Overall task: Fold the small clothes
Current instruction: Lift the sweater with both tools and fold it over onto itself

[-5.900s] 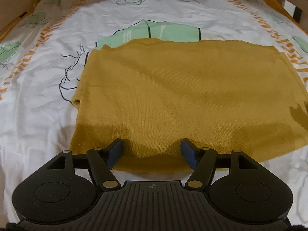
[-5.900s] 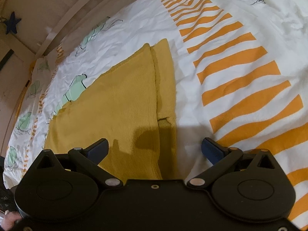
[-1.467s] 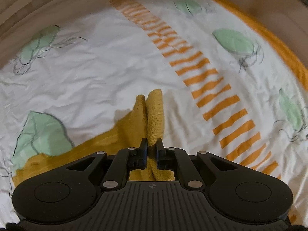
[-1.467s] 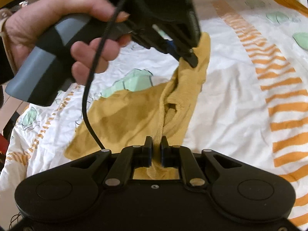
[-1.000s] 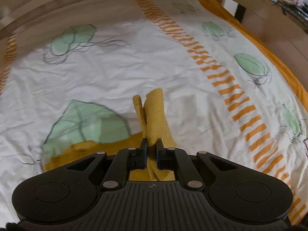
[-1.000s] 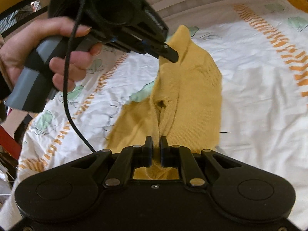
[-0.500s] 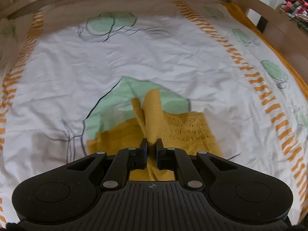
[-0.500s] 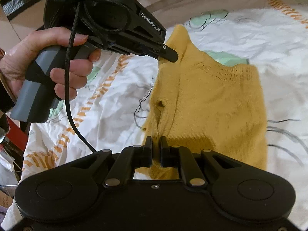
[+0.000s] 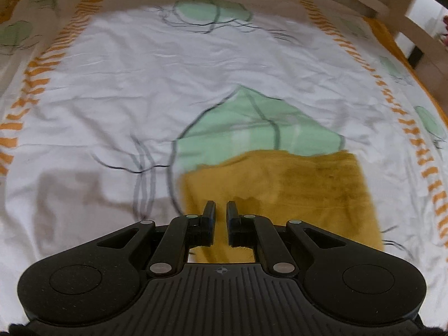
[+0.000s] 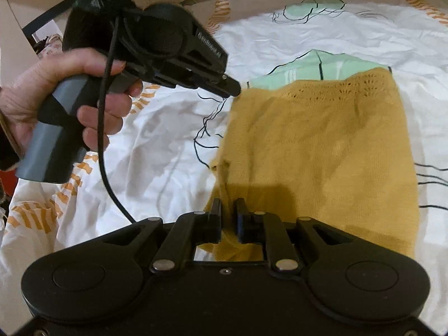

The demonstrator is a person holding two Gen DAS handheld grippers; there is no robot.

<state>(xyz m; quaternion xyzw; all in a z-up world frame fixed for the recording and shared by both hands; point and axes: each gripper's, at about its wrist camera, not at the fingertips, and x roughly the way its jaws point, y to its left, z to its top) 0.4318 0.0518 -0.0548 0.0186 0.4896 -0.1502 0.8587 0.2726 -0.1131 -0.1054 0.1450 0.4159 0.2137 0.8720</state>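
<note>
Right wrist view: your right gripper (image 10: 229, 215) is opening off the yellow garment (image 10: 322, 151), whose folded length runs toward frame top; left gripper (image 9: 220, 217) nearly shut.

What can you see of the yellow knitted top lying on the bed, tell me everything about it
The yellow knitted top is mustard, finely ribbed, with a band of openwork holes along its far edge. It lies folded into a rough rectangle, nearly flat, on the white printed bedsheet, partly covering a green leaf print. Its left side is rumpled. The right gripper has a near-left fold between its opening jaws; the left gripper sits at the far-left corner, whether pinching it I cannot tell.
</note>
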